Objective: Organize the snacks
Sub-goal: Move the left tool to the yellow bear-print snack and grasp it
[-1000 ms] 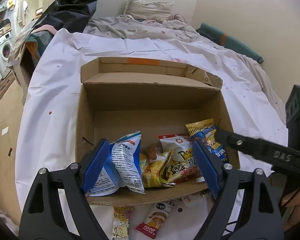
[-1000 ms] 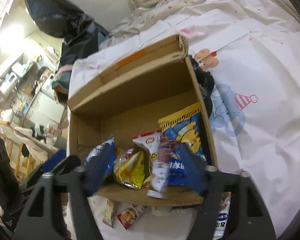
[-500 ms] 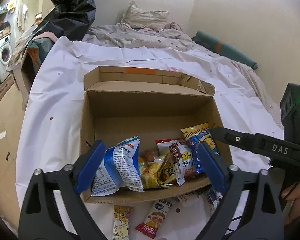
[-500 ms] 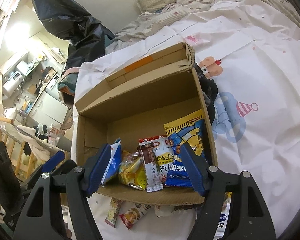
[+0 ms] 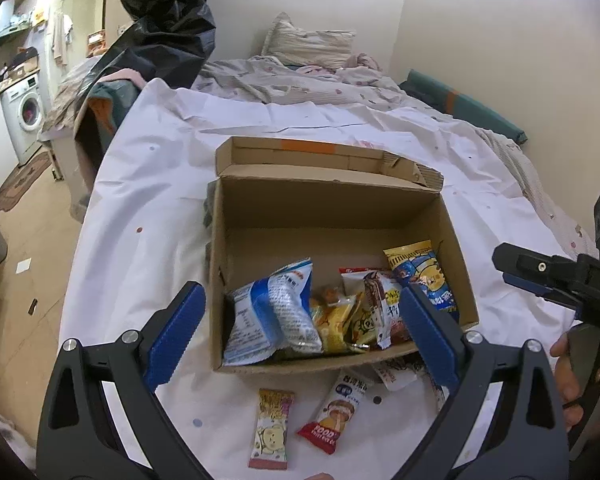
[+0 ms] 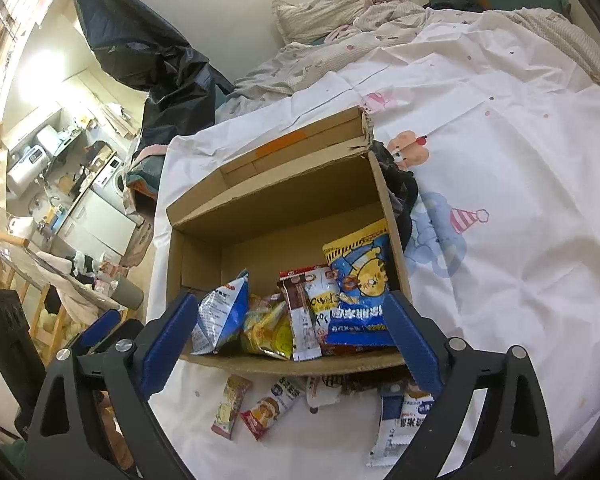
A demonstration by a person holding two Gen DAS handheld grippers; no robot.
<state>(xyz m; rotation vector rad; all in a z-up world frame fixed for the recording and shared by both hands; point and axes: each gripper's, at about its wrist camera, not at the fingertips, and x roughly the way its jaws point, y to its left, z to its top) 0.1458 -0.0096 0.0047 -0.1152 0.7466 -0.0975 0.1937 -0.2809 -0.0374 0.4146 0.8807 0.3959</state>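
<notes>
Now hovering over the cardboard box (image 5: 332, 364) with snacks (image 5: 340, 320) inside, both grippers empty: left gripper (image 5: 300, 328) spread wide, right gripper (image 6: 288, 340) opening. Risk: loose packets (image 6: 260, 408) outside, easily missed or crushed.

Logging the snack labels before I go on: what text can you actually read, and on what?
"DAS": on the right hand-held gripper.
"FOOD": red packet on the sheet.
"OW!S", partly hidden: white packet in the cardboard box.
Other packets: print too small or blurred.
</notes>
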